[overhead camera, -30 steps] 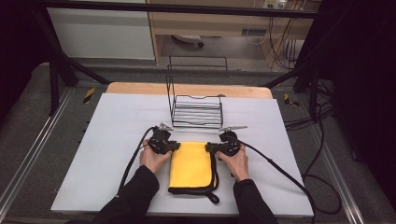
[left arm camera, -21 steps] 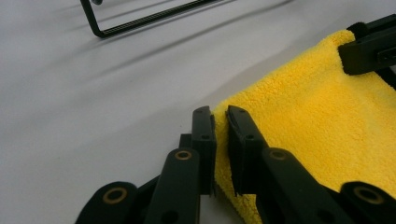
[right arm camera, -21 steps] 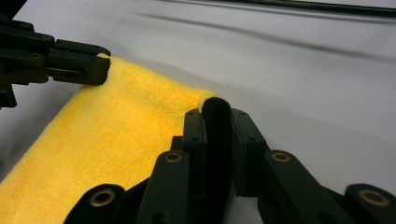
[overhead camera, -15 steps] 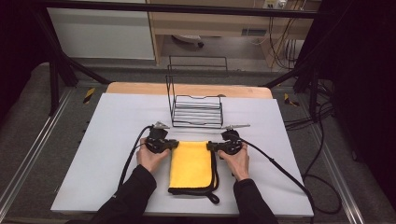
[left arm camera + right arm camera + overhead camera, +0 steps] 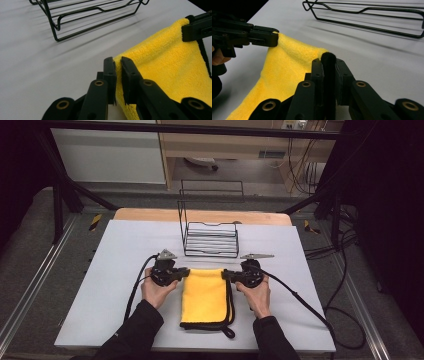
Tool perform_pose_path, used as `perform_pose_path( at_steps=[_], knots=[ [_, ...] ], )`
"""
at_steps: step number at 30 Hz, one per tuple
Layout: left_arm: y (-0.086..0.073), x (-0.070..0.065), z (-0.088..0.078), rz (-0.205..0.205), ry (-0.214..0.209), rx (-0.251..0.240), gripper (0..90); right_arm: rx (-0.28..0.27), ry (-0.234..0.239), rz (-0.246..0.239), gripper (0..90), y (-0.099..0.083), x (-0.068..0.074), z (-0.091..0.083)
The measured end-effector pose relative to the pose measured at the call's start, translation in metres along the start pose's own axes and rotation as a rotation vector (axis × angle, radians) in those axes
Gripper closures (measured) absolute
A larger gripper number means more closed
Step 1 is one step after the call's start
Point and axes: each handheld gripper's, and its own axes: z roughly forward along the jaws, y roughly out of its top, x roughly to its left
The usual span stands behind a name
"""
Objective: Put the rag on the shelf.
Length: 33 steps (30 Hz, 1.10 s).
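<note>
I have the left claw clamped on the far left corner of the cloth; in the left claw view its jaws have just been closing and now pinch the yellow pile between them, with only the thickness of the fabric keeping them apart. My right claw has likewise just been closing and now bites the far right corner, where the cloth's black edging pokes up between its pads. Both jaws point inward, toward each other, so the cloth's far edge spans the gap from one claw to the other. From each grip the fabric sags back and down toward my hands, and its near part lies flat on the desk, between my forearms. In the right claw view the left claw sits ahead and to the left, holding its corner raised off the desk. The wire rack stands on the desk just beyond both claws, apart from the cloth, with bare desk between them. A black loop trails from the cloth's near right corner, behind my right claw.
</note>
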Motion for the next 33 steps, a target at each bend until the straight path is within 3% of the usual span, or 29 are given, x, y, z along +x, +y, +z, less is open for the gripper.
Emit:
perform_pose_path(
  at_steps=[21, 33],
  knots=[
    [0.008, -0.022, -0.034, 0.064, -0.002, -0.120, 82.3, -0.104, 0.016, -0.065, 80.2, 0.002, 0.017, -0.030],
    [0.021, -0.034, -0.055, 0.099, -0.003, -0.220, 82.3, -0.215, 0.012, -0.124, 80.2, 0.011, 0.032, -0.055]
  ],
)
